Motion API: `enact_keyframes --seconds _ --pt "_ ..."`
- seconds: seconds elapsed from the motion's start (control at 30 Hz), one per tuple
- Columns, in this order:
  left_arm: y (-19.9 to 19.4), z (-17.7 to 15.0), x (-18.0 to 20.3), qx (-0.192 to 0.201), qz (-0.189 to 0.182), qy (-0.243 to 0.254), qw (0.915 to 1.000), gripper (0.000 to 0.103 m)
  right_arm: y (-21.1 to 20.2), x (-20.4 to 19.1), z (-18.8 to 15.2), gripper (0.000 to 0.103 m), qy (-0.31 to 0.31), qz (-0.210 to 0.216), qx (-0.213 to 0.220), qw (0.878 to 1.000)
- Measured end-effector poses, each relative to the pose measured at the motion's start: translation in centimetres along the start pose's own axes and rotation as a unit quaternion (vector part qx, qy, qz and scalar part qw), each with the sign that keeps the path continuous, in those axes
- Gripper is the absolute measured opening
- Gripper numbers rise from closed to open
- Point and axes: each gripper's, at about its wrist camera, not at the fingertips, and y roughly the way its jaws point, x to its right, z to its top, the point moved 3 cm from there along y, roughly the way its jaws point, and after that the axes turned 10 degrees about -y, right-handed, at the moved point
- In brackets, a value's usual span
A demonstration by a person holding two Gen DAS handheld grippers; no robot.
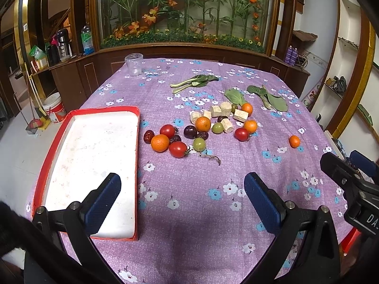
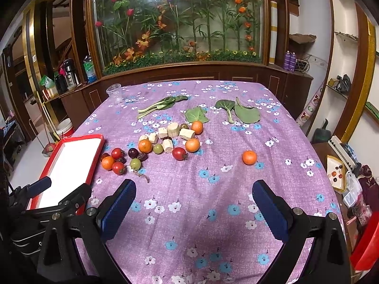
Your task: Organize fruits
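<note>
Left gripper (image 1: 182, 198) and right gripper (image 2: 193, 204) are held spread, empty. Tray (image 1: 136, 142) lies left, long axis running away from the cameras, near corner hidden. Fruits (image 1: 180, 137) are clustered mid-table.

- clear plastic jar (image 1: 134, 64) upright at far table corner
- leafy greens (image 1: 194, 81) beyond fruit pile
- pale root chunks (image 2: 187, 133) among fruit
- white bucket (image 1: 55, 107) on floor
</note>
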Motion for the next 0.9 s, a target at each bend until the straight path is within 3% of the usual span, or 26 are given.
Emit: enact_keyframes --seconds 0.47,0.9 --pt "-0.54 0.41 0.02 0.016 0.015 -0.001 0.9998 0.103 -0.05 -0.03 0.29 0.098 -0.002 0.009 0.005 1.000" --pt "-0.17 0.48 0.72 0.006 0.000 0.011 0.9999 0.103 0.40 0.46 0.37 0.093 0.002 0.016 0.006 1.000"
